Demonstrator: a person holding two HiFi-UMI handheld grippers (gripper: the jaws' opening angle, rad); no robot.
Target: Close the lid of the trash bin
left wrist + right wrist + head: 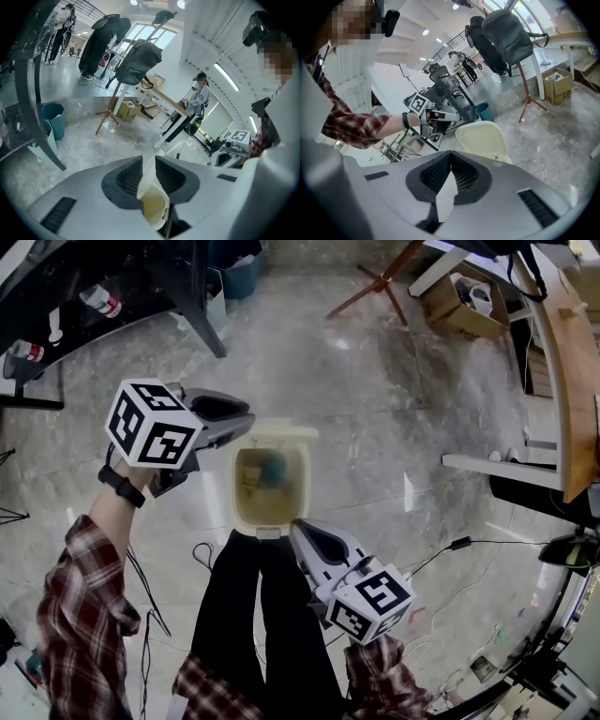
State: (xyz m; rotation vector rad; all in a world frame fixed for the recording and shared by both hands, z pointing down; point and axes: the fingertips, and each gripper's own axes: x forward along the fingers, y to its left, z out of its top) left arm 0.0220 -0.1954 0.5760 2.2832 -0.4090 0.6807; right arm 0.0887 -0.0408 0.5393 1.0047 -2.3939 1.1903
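Head view, hard to make out: a bluish item is seen inside the trash bin point(305, 474) at centre frame, too blurred to be named.
Lid point(281, 432): raised upright at the bin's upper rim.
Left gripper point(149, 157): jaws narrowed onto the lid's edge, which is clamped between the pads.
Right gripper point(451, 151): jaws closed tip to tip, nothing held; placed beside the bin's lower rim.

L fingers point(129, 177) pinching lid point(146, 172), R fingers point(437, 176) together
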